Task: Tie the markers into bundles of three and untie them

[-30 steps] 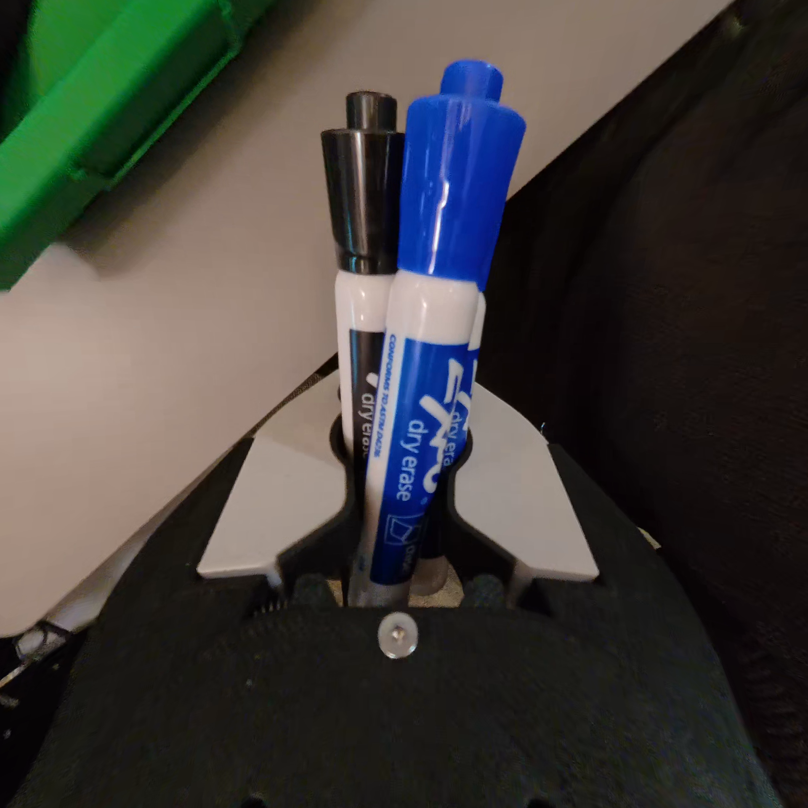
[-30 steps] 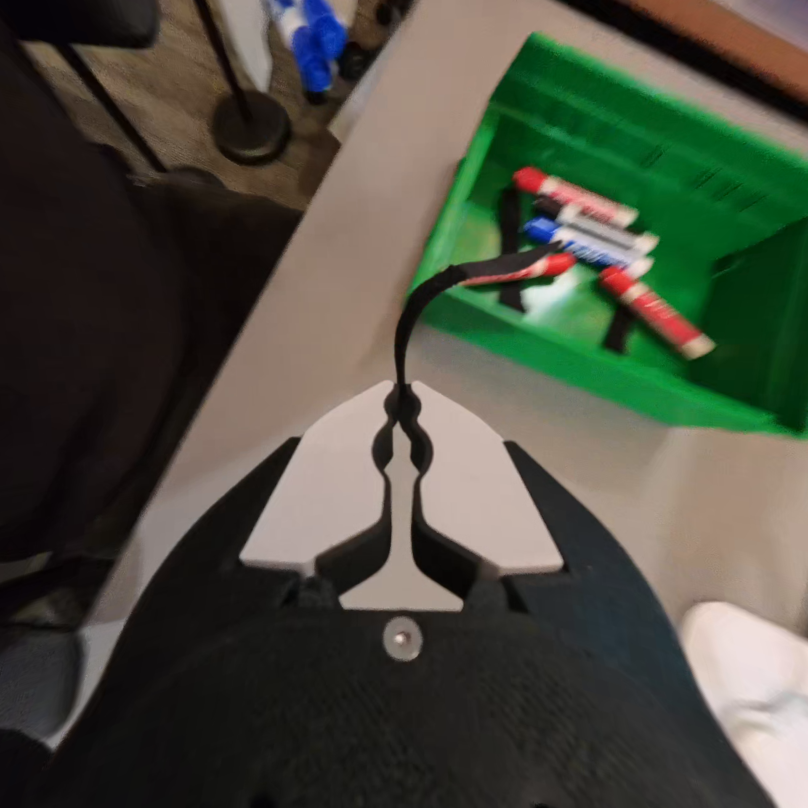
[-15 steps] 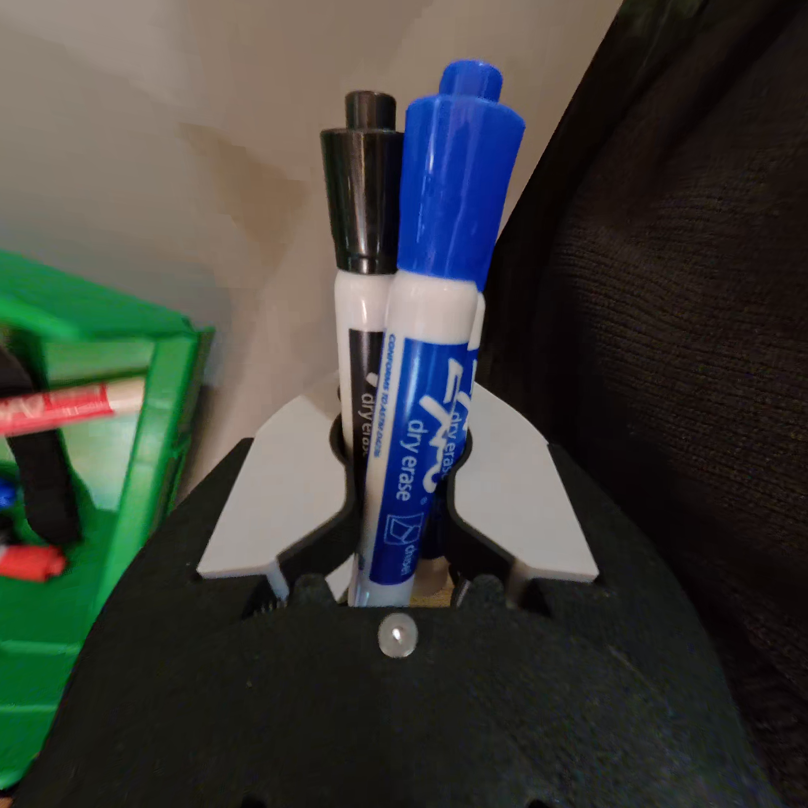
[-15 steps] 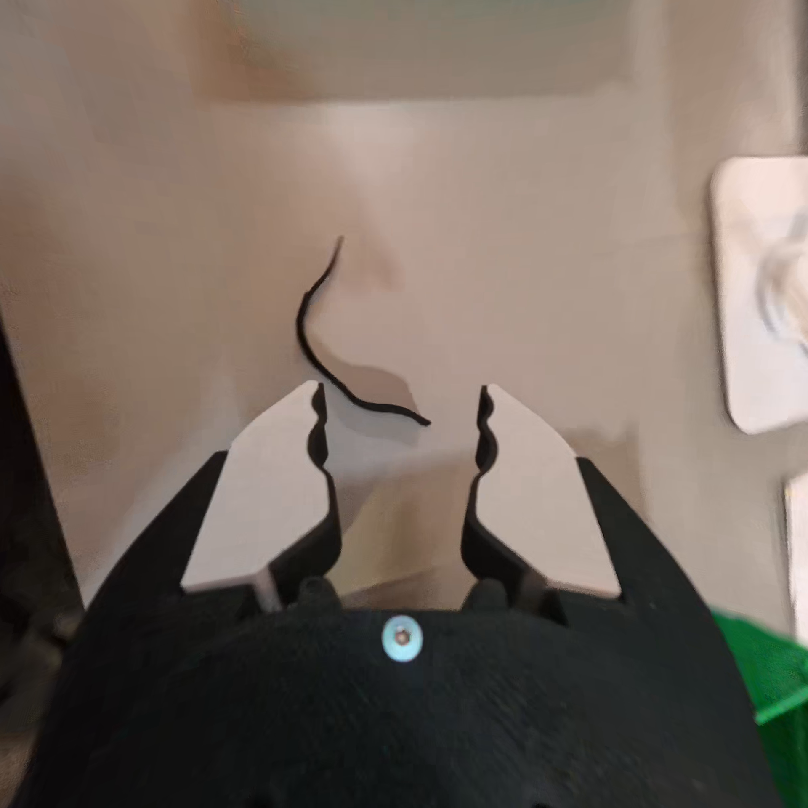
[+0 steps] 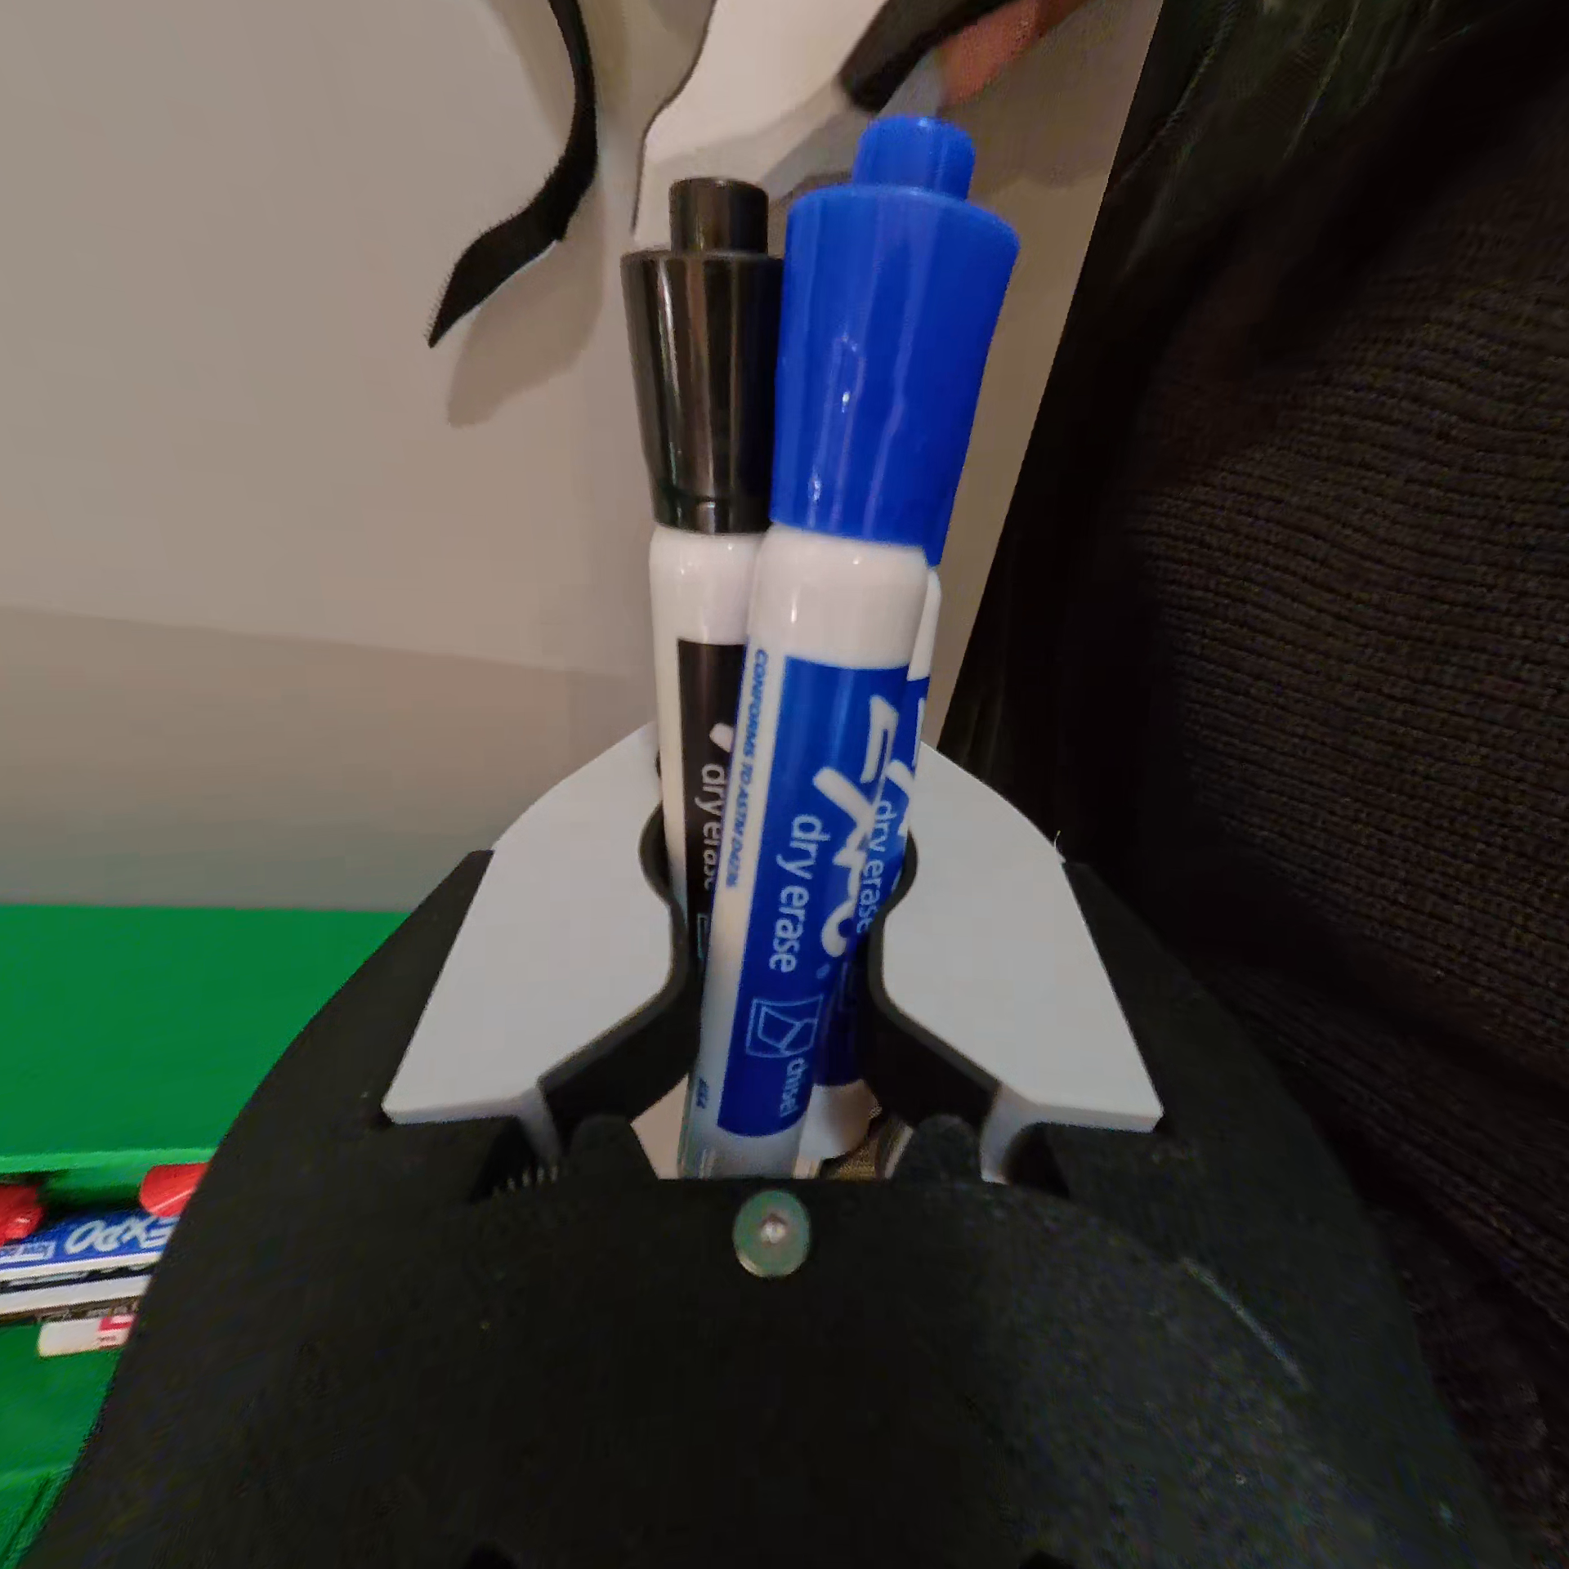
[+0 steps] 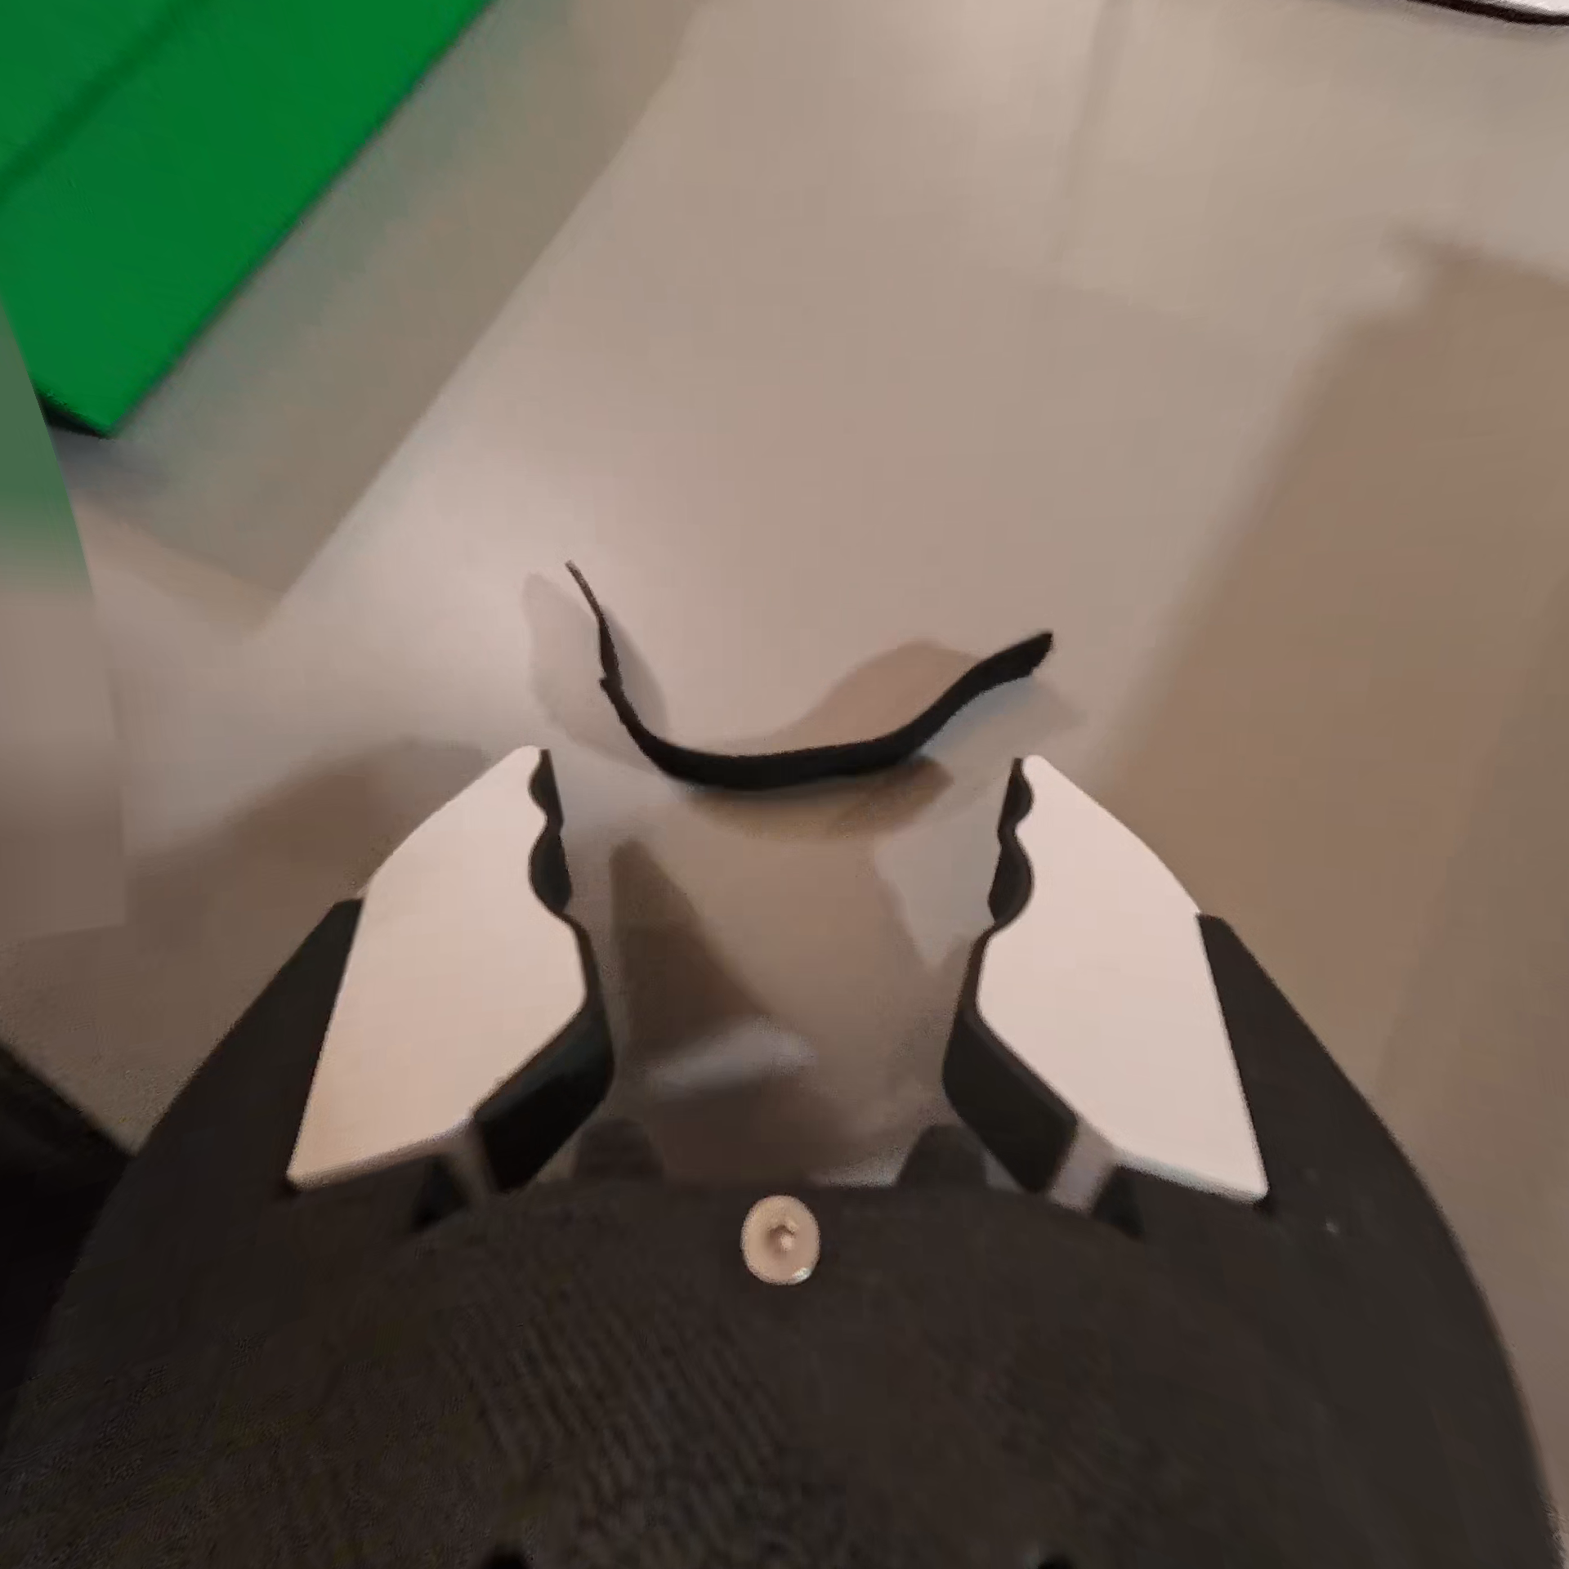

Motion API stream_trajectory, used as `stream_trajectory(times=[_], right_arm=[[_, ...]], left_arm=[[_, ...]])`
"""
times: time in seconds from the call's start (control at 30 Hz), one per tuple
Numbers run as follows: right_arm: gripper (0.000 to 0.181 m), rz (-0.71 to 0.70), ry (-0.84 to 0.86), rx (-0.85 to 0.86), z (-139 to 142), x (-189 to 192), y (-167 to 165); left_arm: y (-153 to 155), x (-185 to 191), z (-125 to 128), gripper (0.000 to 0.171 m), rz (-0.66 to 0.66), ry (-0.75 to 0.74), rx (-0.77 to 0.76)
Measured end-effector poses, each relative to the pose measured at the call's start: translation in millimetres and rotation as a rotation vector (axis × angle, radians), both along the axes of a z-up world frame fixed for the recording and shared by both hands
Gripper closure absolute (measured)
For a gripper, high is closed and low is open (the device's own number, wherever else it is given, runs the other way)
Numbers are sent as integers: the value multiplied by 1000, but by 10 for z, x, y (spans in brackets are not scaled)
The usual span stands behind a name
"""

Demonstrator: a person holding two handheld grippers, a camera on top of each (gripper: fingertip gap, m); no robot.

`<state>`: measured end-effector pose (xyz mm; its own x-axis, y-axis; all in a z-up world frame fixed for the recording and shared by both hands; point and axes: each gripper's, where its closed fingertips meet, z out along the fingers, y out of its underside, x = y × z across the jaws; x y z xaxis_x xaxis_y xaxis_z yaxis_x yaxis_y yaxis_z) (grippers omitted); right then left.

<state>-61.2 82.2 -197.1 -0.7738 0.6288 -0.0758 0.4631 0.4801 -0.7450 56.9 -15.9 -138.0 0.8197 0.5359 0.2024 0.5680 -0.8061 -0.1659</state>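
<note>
Left gripper (image 5: 777,857): jaws pinched on a bundle of 3 capped markers pointing forward, 1 black marker (image 5: 700,543) and 2 blue markers (image 5: 857,594), the second blue mostly hidden behind the first. All held mid-barrel, touching each other.

Right gripper (image 6: 781,781): jaws spread wide, holding nothing, hovering low over the surface (image 6: 934,340). A black strap (image 6: 798,747) lies curled on the surface just beyond the fingertips, apart from both. The same strap shows at the top of the left view, near the marker caps.

Surface is plain beige, matte. Green bin (image 5: 127,1002) sits to the left of the left gripper; a few more markers (image 5: 85,1240) with red caps lie inside it. In the right view the bin edge is at upper left, blurred. Dark knit fabric (image 5: 1316,679), likely the person's sleeve or torso, fills the right side of the left view. Little else of the room shows.
</note>
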Motion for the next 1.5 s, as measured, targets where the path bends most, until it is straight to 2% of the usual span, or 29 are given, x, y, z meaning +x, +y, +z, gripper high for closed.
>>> stream_trajectory(times=[0.13,0.17,0.23,0.27,0.47,0.6,0.8,0.9,0.97,1.03,1.1,1.23,1.4,1.5], right_arm=[[83,40,-18,48,-78,-146,-210],[90,62,-22,75,-108,-173,-230],[116,146,12,135,-126,-183,-213],[118,191,16,135,-113,-150,-200],[100,341,-43,127,16,14,20],[99,321,-59,118,56,-56,-31],[91,342,4,243,-139,-47,-122],[94,354,3,231,-126,-2,-189],[105,365,28,230,-122,1,-233],[130,389,51,237,-107,17,-246],[135,403,67,241,-97,25,-229],[139,427,23,115,24,95,-290],[135,529,-49,-282,499,342,-527],[136,573,-106,-441,690,479,-589]], left_arm=[[-42,3,-18,128,15,-7,-12],[-60,6,-19,128,21,-6,-17],[-75,19,-10,128,31,-4,-9],[-80,36,-7,128,34,-5,0],[-197,137,-35,128,79,-16,5],[-252,187,-37,128,105,-18,10],[-323,260,-65,128,133,-28,5],[-336,276,-64,128,138,-27,4],[-337,281,-66,128,138,-28,3],[-333,281,-68,128,137,-29,2],[-327,286,-68,128,133,-30,2],[-324,282,-67,128,133,-30,6],[-359,275,-60,128,144,-31,20],[-401,270,-60,128,159,-32,25]])
